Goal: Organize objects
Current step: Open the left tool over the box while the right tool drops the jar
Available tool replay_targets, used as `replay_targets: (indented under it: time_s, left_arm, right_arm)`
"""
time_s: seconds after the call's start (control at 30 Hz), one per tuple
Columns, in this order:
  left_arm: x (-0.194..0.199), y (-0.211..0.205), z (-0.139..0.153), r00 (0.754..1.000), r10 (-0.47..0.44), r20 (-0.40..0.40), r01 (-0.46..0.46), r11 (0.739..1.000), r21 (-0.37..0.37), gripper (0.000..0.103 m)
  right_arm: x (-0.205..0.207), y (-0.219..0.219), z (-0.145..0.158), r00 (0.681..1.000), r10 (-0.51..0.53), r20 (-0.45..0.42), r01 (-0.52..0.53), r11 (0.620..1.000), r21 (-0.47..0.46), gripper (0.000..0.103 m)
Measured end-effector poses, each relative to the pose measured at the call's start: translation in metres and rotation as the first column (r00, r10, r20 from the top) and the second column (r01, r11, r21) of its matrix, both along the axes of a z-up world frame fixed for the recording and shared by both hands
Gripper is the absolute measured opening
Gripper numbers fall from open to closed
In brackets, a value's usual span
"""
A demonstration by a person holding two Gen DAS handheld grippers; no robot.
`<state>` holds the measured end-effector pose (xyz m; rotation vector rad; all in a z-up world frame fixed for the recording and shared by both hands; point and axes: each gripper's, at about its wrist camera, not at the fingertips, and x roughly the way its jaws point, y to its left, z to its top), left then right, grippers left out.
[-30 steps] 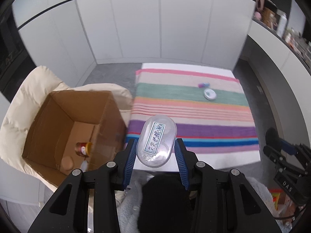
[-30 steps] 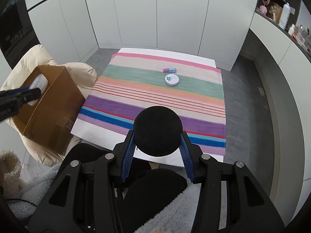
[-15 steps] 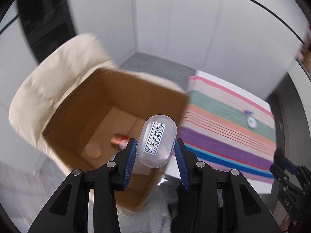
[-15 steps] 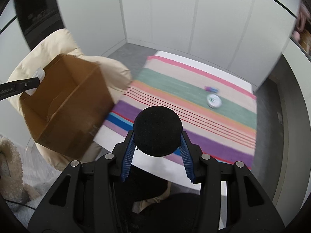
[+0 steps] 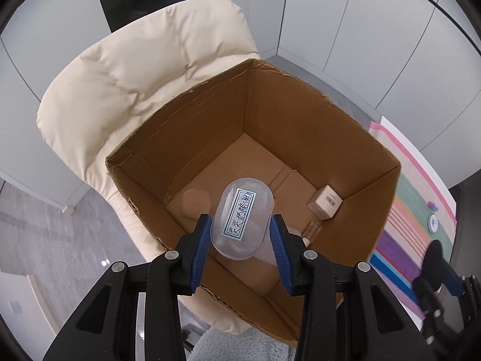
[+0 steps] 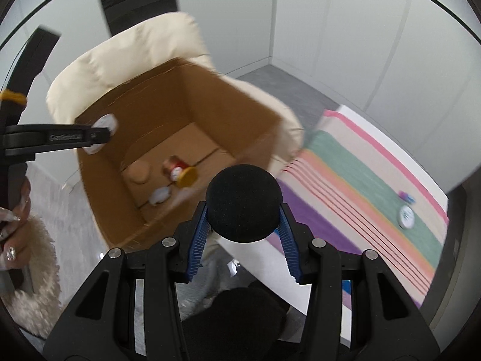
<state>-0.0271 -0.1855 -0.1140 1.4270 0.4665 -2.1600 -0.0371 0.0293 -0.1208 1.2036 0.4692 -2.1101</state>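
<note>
You've swung your left gripper (image 5: 240, 234) off the table's left edge; it now hangs over the open brown cardboard box (image 5: 210, 111), clenched on the clear oval labelled plastic case (image 5: 242, 218). Release next. Your right gripper (image 6: 243, 222) clamps a black foam ball (image 6: 244, 203).

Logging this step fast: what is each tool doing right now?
Left tool: closed on the clear plastic container, above the open cardboard box.
Right tool: closed on the black foam ball.
</note>
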Motion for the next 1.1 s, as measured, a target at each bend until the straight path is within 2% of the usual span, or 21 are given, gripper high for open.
replay_targets:
  time_s: [0.17, 0.37, 0.47, 0.53, 0.57, 0.6, 0.63, 0.67, 0.7, 0.73, 0.8, 1.1]
  left_arm:
    - [-0.009, 0.001, -0.004, 1.000, -0.013, 0.014, 0.013, 1.000, -0.026, 0.041]
    - [-0.013, -0.010, -0.017, 0.999, 0.012, 0.049, -0.012, 1.000, -0.001, 0.041]
    - [-0.015, -0.019, -0.026, 0.997, 0.034, 0.072, -0.037, 0.998, 0.041, 0.041]
    - [-0.015, -0.023, -0.032, 0.995, 0.049, 0.090, -0.054, 0.997, 0.057, 0.042]
    - [-0.014, -0.025, -0.034, 0.994, 0.056, 0.093, -0.063, 0.995, 0.081, 0.043]
    - [-0.012, -0.028, -0.035, 0.995, 0.064, 0.080, -0.074, 0.989, 0.125, 0.049]
    - [-0.010, -0.031, -0.035, 0.995, 0.075, 0.059, -0.084, 0.982, 0.168, 0.064]
    - [-0.007, -0.033, -0.034, 0.995, 0.089, 0.042, -0.095, 0.978, 0.187, 0.071]
    - [-0.007, -0.033, -0.032, 0.995, 0.097, 0.038, -0.102, 0.979, 0.177, 0.078]
    - [-0.007, -0.033, -0.030, 0.994, 0.102, 0.040, -0.106, 0.983, 0.151, 0.080]
    - [-0.008, -0.033, -0.027, 0.994, 0.106, 0.041, -0.110, 0.987, 0.119, 0.081]
    - [-0.011, -0.029, -0.032, 0.994, 0.085, 0.067, -0.093, 0.986, 0.136, 0.081]
  right_arm:
    - [0.010, -0.031, -0.011, 0.997, 0.075, 0.015, -0.076, 0.997, 0.016, 0.048]
    - [0.005, -0.063, -0.024, 0.993, 0.115, 0.028, -0.115, 0.993, 0.034, 0.048]
    - [-0.001, -0.077, -0.028, 0.992, 0.123, 0.039, -0.124, 0.992, 0.027, 0.048]
    - [-0.005, -0.083, -0.030, 0.991, 0.126, 0.039, -0.126, 0.992, 0.018, 0.053]
    - [-0.009, -0.087, -0.031, 0.991, 0.125, 0.039, -0.126, 0.992, 0.008, 0.062]
    - [-0.011, -0.091, -0.033, 0.992, 0.120, 0.042, -0.121, 0.993, 0.017, 0.083]
    - [-0.012, -0.094, -0.035, 0.993, 0.112, 0.042, -0.113, 0.993, 0.028, 0.090]
    - [-0.013, -0.094, -0.036, 0.994, 0.101, 0.036, -0.102, 0.994, 0.036, 0.101]
    - [-0.013, -0.093, -0.038, 0.996, 0.090, 0.027, -0.091, 0.995, 0.037, 0.103]
    - [-0.013, -0.092, -0.038, 0.996, 0.086, 0.025, -0.087, 0.996, 0.037, 0.103]
    - [-0.015, -0.091, -0.042, 0.995, 0.088, 0.042, -0.089, 0.995, 0.033, 0.103]
    - [-0.020, -0.082, -0.039, 0.997, 0.064, 0.050, -0.065, 0.998, 0.012, 0.103]
